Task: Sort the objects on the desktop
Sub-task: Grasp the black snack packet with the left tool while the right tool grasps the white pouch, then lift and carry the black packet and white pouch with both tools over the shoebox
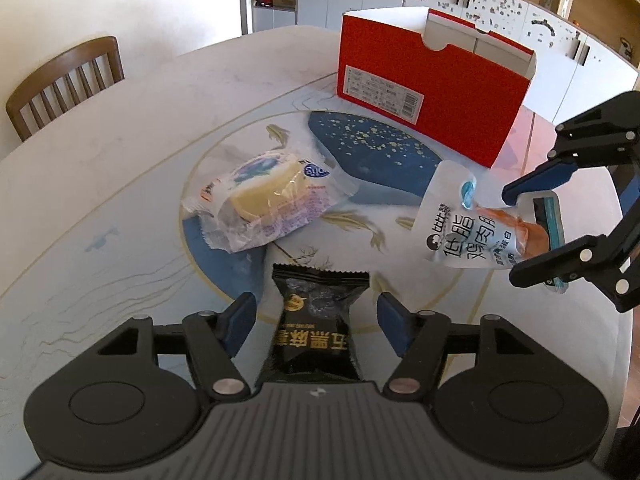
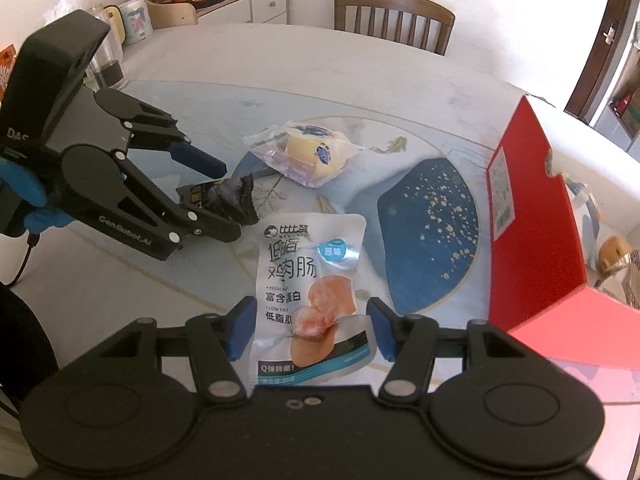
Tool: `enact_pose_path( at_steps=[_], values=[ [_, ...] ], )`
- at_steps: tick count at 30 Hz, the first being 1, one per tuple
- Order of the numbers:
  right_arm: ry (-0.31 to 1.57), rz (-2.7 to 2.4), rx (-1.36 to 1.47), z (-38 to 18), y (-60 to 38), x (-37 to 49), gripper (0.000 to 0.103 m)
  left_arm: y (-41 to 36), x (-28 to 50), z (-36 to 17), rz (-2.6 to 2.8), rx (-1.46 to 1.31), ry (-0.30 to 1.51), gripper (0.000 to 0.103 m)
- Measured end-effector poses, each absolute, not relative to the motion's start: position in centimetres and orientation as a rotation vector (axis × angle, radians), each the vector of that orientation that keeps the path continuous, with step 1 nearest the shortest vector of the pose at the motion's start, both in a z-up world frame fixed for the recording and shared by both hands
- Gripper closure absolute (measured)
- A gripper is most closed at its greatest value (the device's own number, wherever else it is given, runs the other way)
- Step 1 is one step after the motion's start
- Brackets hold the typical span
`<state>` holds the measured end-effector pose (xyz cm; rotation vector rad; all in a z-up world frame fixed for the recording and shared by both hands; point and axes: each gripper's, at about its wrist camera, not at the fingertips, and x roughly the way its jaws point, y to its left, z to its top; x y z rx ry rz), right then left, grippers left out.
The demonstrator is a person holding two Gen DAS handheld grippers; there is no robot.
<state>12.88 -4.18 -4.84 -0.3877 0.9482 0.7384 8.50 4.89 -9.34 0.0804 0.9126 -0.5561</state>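
Left wrist view, left to right: cake packet point(image 1: 264, 204) at frame centre-left on the table point(image 1: 120, 160); left gripper point(image 1: 316, 322) bottom centre, fingers apart, black snack packet point(image 1: 316, 332) lying between them with gaps on both sides; red box point(image 1: 432, 80) upper right; right gripper point(image 1: 516, 236) at right edge, fingers straddling the sausage pouch point(image 1: 460, 232), cannot tell if the pads press it.
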Motion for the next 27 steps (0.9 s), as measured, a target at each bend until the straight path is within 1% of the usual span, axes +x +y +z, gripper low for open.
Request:
enact_pose_path(
  at_steps=[2, 4, 6, 8, 12, 17, 27],
  values=[
    [0.950, 0.734, -0.383, -4.8, -4.5, 12.8, 0.044, 4.6, 8.5, -9.5, -0.547, 0.082, 0.917, 0.037],
    [0.949, 0.733, -0.376, -4.6, -4.8, 12.7, 0.044, 4.4, 8.4, -9.6, -0.541, 0.091, 0.922, 0.047],
    [0.945, 0.731, -0.371, -4.4, -5.1, 12.6, 0.044, 4.3, 8.5, -9.7, -0.533, 0.096, 0.934, 0.059],
    [0.942, 0.731, -0.367, -4.2, -5.2, 12.5, 0.044, 4.3, 8.5, -9.7, -0.517, 0.101, 0.938, 0.067],
    [0.937, 0.730, -0.359, -3.7, -5.5, 12.4, 0.044, 4.4, 8.4, -9.5, -0.517, 0.102, 0.937, 0.069],
    [0.926, 0.731, -0.350, -2.9, -6.0, 12.3, 0.044, 4.1, 8.1, -8.5, -0.512, 0.097, 0.930, 0.069],
    [0.901, 0.731, -0.331, -0.8, -7.6, 12.4, 0.044, 2.7, 7.6, -4.9, -0.511, 0.094, 0.892, 0.069]
  ],
)
